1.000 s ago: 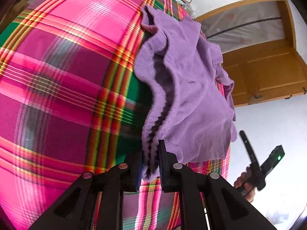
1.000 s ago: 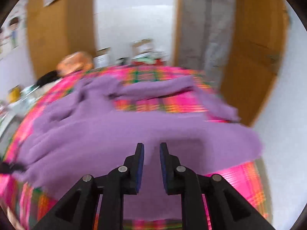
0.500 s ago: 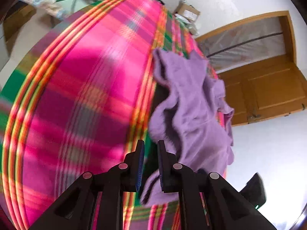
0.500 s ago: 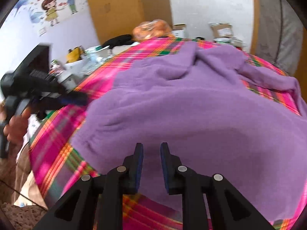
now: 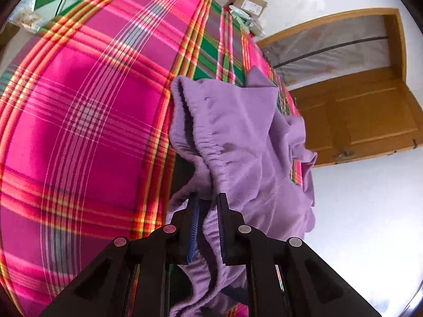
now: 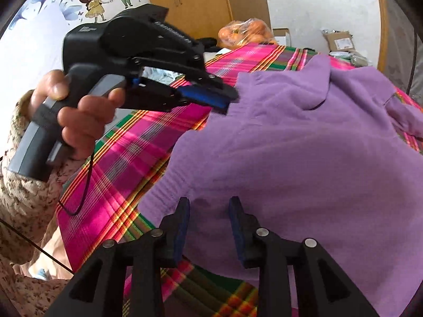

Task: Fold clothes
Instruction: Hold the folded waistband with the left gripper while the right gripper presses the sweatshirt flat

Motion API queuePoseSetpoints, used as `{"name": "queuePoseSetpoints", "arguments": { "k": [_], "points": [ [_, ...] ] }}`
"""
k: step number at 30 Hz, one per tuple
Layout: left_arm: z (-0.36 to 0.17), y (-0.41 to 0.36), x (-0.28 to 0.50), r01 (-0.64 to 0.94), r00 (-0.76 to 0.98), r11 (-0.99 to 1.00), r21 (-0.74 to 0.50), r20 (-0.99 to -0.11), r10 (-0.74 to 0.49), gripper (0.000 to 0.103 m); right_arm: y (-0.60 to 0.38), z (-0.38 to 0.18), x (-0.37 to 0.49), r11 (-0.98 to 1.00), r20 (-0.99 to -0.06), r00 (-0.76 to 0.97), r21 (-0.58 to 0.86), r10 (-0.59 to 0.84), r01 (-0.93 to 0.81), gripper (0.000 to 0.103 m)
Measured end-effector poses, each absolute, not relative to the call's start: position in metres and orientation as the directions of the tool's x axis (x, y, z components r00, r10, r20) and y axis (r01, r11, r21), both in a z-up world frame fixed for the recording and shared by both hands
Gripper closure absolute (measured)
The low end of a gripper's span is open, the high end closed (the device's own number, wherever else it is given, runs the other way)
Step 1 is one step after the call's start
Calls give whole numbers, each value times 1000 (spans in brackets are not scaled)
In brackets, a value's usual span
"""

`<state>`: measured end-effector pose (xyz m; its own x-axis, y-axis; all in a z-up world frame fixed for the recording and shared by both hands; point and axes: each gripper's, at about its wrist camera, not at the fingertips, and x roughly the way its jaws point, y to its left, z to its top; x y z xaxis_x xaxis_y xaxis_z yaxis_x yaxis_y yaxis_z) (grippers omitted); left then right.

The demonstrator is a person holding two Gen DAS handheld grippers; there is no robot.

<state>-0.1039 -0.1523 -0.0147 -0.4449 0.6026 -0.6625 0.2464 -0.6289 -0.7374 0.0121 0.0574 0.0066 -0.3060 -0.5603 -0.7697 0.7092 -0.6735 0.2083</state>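
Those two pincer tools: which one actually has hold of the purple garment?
The left gripper: its fingers pinch the purple garment's gathered edge. The right gripper hangs open above the cloth, gripping nothing.

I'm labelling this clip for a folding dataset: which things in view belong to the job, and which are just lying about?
Part of the job:
- purple garment
- left tool, with a fold of the hem between its fingers
- right tool, open over the garment
- plaid bedspread, the work surface

Lying about:
- cardboard box
- orange bag
- wooden door
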Motion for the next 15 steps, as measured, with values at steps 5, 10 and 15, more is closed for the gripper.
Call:
{"name": "queuePoseSetpoints", "arguments": {
  "k": [5,10,15],
  "points": [
    [-14,-154,-111,222,-451,-581,-783,-611,651,83,54,6,10,-669,-768,-305,208,-564,714,67],
    [-22,-159,-124,256,-462,-523,-813,-578,673,77,55,6,8,-671,-765,-301,222,-570,707,66],
    [-35,-168,-142,336,-466,-431,-837,-546,696,77,54,6,9,-666,-762,-300,220,-573,713,62]
  ]
}}
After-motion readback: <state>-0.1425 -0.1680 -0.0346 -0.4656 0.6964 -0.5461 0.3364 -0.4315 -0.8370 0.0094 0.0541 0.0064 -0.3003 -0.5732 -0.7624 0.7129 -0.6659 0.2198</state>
